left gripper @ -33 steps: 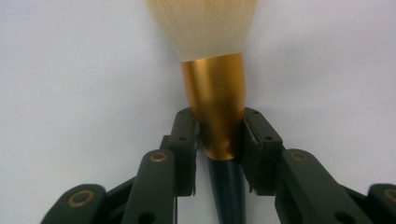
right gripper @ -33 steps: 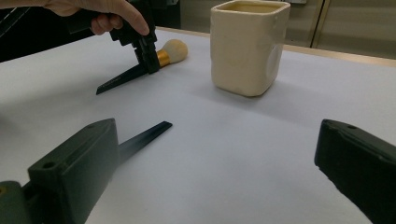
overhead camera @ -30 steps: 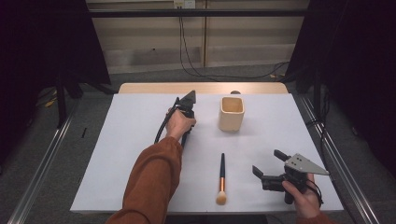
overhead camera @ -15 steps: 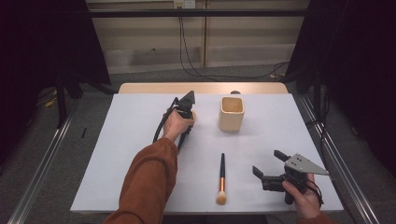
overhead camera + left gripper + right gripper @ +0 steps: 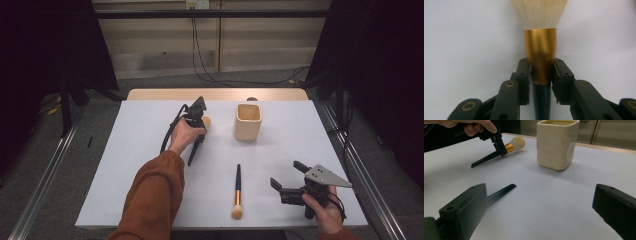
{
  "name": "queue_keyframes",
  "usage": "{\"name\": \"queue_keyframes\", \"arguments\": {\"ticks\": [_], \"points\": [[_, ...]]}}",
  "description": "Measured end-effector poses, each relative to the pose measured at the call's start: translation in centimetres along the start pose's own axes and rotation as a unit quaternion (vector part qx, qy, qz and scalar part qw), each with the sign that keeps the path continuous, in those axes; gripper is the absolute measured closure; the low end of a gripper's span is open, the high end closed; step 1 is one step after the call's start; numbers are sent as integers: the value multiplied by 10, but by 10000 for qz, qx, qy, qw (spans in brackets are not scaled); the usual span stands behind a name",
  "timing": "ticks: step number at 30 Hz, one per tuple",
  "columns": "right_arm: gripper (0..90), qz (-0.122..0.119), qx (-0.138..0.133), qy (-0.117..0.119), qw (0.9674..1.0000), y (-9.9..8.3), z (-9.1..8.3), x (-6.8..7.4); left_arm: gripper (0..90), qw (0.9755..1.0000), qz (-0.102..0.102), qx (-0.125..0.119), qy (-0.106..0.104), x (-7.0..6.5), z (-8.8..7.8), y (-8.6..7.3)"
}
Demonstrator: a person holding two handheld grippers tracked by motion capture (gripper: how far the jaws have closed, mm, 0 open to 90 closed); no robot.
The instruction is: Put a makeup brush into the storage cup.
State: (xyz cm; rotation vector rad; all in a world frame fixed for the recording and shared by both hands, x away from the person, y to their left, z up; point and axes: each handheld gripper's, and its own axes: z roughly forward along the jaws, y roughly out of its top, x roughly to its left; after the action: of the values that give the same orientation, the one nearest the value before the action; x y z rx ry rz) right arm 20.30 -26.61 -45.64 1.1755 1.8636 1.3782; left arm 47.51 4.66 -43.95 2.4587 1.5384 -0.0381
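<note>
Nearest the person, the right tool (image 5: 289,186) rests low at the near right corner of the white-covered desk (image 5: 125,165), its black jaws spread wide with nothing between them. Just left of it a slim makeup brush with a black handle, gold ferrule and pale bristle head (image 5: 237,191) lies flat, bristles toward the near edge.

Farther in, left of centre, the left tool (image 5: 541,72) is clenched on the gold ferrule of a second, fuller makeup brush with a black handle and cream bristles (image 5: 539,30). In the right gripper view that brush slants, its handle tip on or just over the desk and its bristle head raised and pointing away.

Right of it, well apart, stands the cream square ceramic cup (image 5: 248,121), upright; what its inside holds cannot be told.

Beyond the white cover a strip of bare wood (image 5: 165,94) shows, then grey floor (image 5: 150,80), trailing black cables (image 5: 197,55) and a pale panelled wall (image 5: 150,45).

Count: two brushes, one cup, two tools.
</note>
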Motion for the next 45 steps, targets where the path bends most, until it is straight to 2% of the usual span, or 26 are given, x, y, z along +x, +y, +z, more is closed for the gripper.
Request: {"name": "queue_keyframes", "arguments": {"ticks": [1, 3, 4, 6, 8, 16, 19, 24, 27, 32, 34, 38, 44, 45], "points": [[0, 5, 0, -3, 10000, 0, 0, 0, 696, 10000, 25, 30, -30, 0, -1, 0], [0, -7, 2, 3, 10000, 0, 0, 0, 696, 9999, 58, -63, -80, 2, -4, -2], [1, -10, -1, 4, 10000, 0, 0, 0, 697, 9999, 109, -23, -126, 3, -6, -2], [1, 6, -6, 14, 10000, 0, 0, 1, 697, 9994, 247, -104, -213, 5, -8, -4], [0, 0, -8, 11, 10000, 0, 0, 1, 697, 9992, 187, -203, -275, 8, -11, -6], [1, -3, -10, 9, 10000, 0, 0, 1, 697, 9967, 296, -581, -493, 11, -21, -11], [0, 8, -16, 1, 10000, 0, 0, 1, 697, 9956, 343, -705, -508, 12, -23, -12], [0, 5, -14, 2, 10000, 0, 0, 1, 697, 9926, 452, -955, -605, 13, -29, -16], [0, 2, -12, 2, 10000, 0, 0, 1, 697, 9898, 485, -1143, -701, 16, -32, -18], [1, 9, -18, -4, 10000, 0, 0, 1, 697, 9875, 402, -1290, -808, 18, -35, -22], [1, 12, -26, -8, 10000, 0, 0, 1, 697, 9855, 388, -1393, -889, 19, -36, -23], [1, 16, -27, -10, 10000, 0, 0, 1, 697, 9830, 412, -1541, -913, 21, -38, -26], [0, 18, -30, -13, 10000, 0, 0, 1, 697, 9758, 442, -1897, -996, 24, -42, -31], [0, 19, -32, -12, 10000, 0, 0, 1, 696, 9752, 440, -1922, -1001, 24, -42, -32]]}}
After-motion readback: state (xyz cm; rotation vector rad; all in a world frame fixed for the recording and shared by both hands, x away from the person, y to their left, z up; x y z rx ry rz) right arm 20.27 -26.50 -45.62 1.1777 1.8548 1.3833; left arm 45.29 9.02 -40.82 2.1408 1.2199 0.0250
